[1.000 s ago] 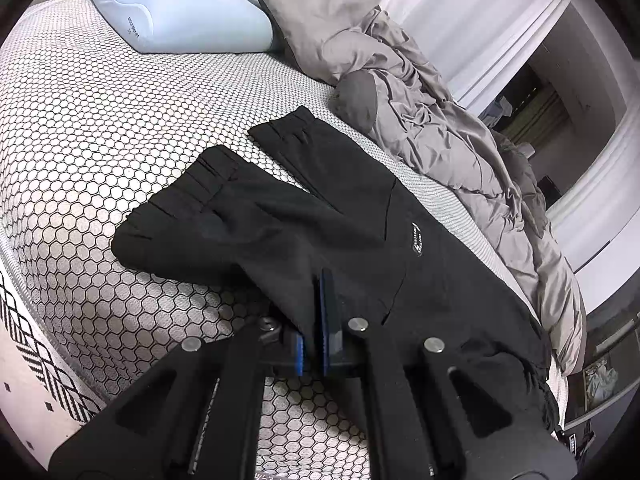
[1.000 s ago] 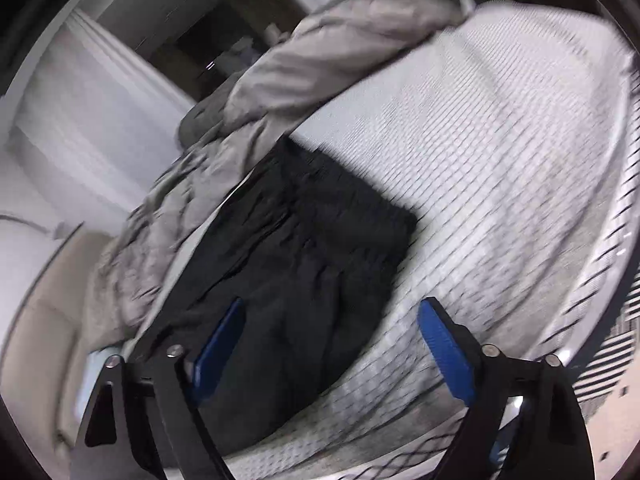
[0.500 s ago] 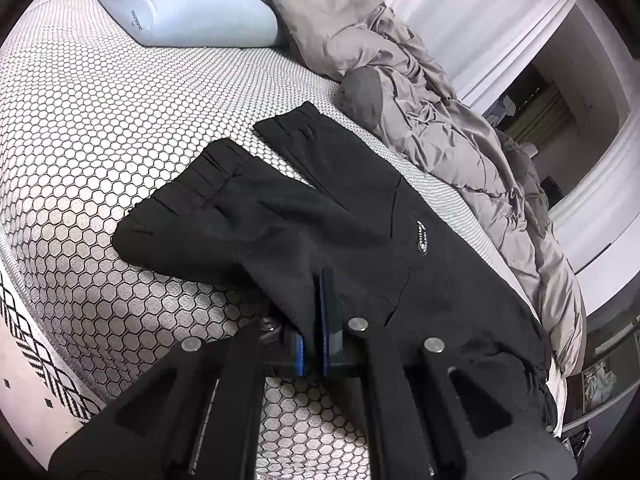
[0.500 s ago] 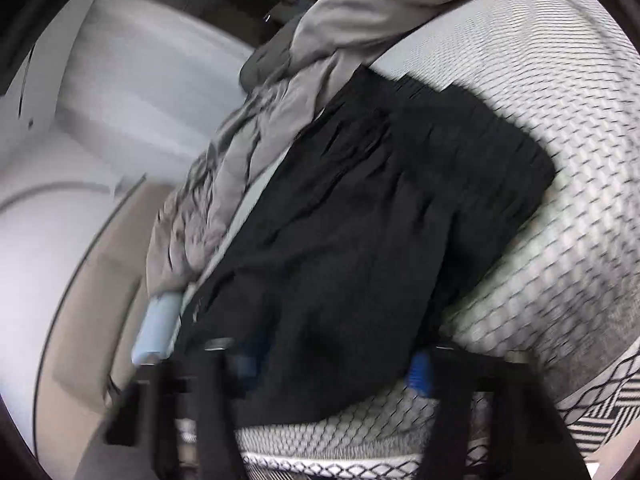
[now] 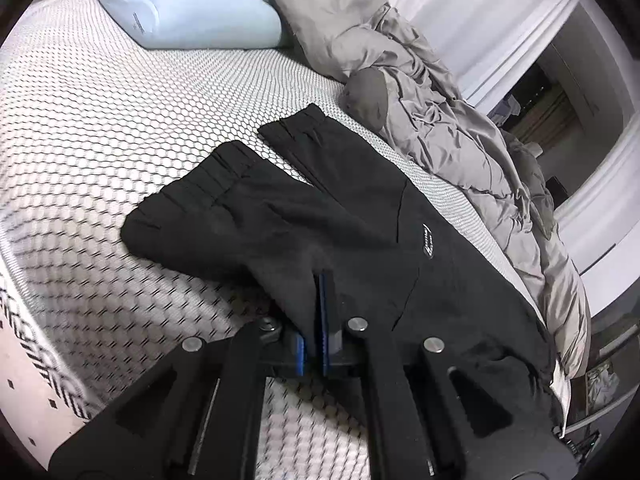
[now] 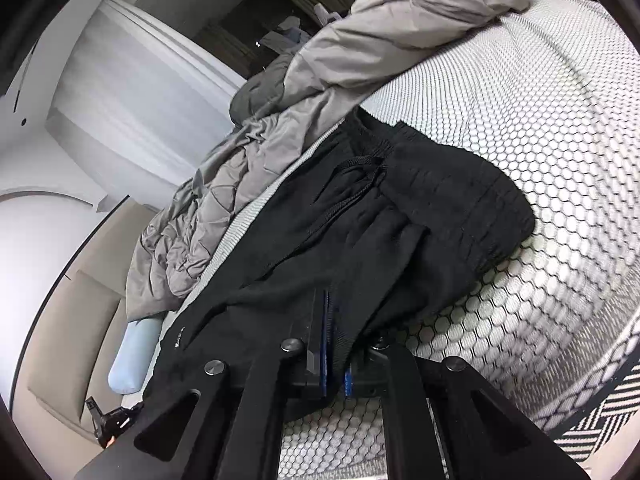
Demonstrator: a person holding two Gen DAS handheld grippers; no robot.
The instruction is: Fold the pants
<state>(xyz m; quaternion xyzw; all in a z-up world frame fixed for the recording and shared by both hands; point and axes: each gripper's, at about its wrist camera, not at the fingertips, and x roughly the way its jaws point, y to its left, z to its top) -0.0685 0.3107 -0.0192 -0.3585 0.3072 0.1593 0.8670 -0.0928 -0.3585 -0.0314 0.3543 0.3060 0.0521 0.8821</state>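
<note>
The black pants (image 5: 360, 240) lie spread on the bed (image 5: 100, 120) beside a grey duvet (image 5: 460, 128), both the left gripper (image 5: 318, 312) and right gripper (image 6: 326, 332) having their 2 fingers pinched tight on the near edge, likely to lift and fold it.

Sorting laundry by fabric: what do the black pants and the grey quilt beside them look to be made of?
The black pants look like a soft matte knit, perhaps cotton jersey or fleece: no sheen, gathered elastic cuffs, a cord drawstring at the waist. The grey quilt looks like smooth woven synthetic with padding: faint sheen, puffy stitched creases. Neither is certain.
</note>
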